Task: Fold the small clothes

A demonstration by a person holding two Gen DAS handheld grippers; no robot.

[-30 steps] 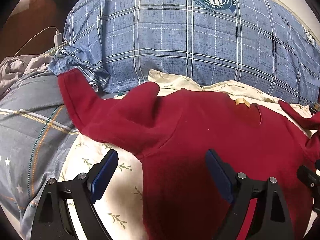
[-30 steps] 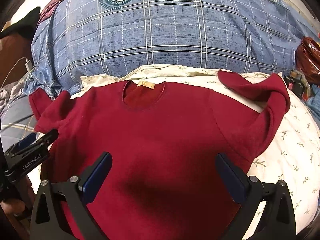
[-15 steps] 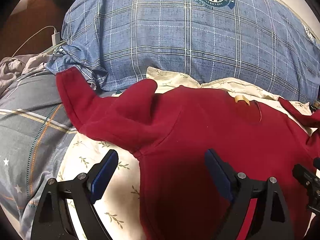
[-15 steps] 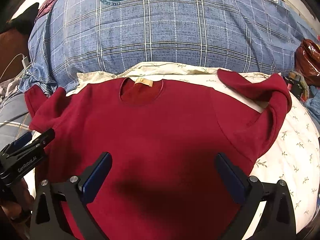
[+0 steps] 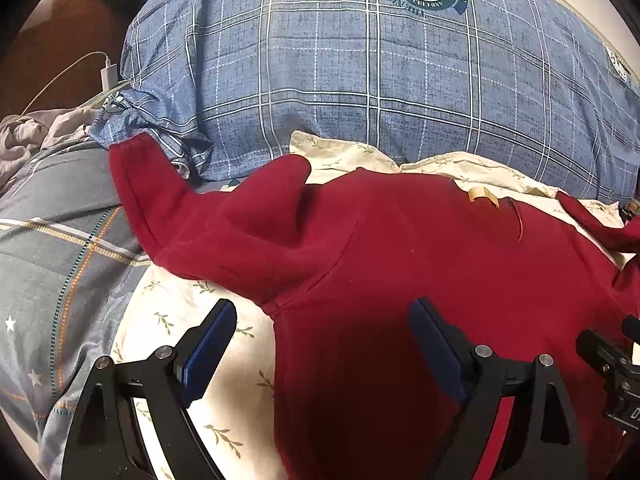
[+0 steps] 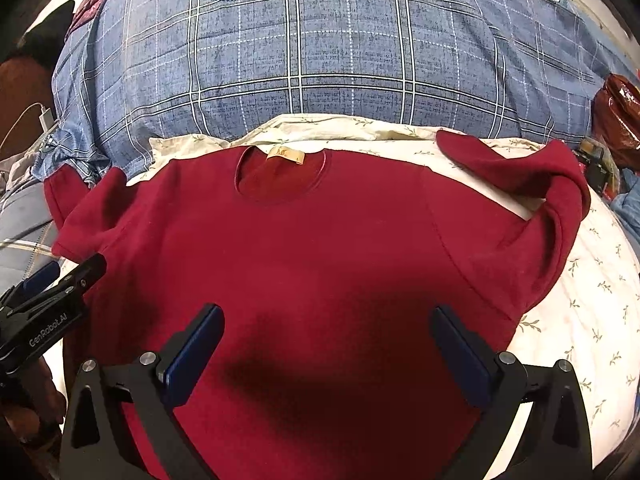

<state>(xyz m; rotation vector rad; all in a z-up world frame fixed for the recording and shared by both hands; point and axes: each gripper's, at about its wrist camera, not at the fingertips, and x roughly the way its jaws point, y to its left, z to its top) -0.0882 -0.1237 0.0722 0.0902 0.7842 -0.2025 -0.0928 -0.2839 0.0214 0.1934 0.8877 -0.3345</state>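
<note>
A small dark red sweatshirt (image 6: 320, 248) lies flat, front up, on a cream floral sheet (image 6: 592, 304), neck with a tan label (image 6: 286, 155) toward the far side. Its left sleeve (image 5: 224, 220) is bunched and points up-left; its right sleeve (image 6: 532, 176) is folded back on itself. My left gripper (image 5: 320, 344) is open and empty over the sweatshirt's left armpit edge. My right gripper (image 6: 328, 344) is open and empty above the lower chest. The left gripper also shows in the right wrist view (image 6: 52, 292).
A big blue plaid quilt (image 6: 320, 60) is piled behind the sweatshirt. A grey striped blanket (image 5: 52, 240) lies at the left, with a white charger and cable (image 5: 108, 74) beyond. A dark red bag (image 6: 616, 112) sits at the far right.
Both grippers have drifted slightly, so the sweatshirt sits a little lower in the right wrist view. Both stay open; the cloth has not moved.
</note>
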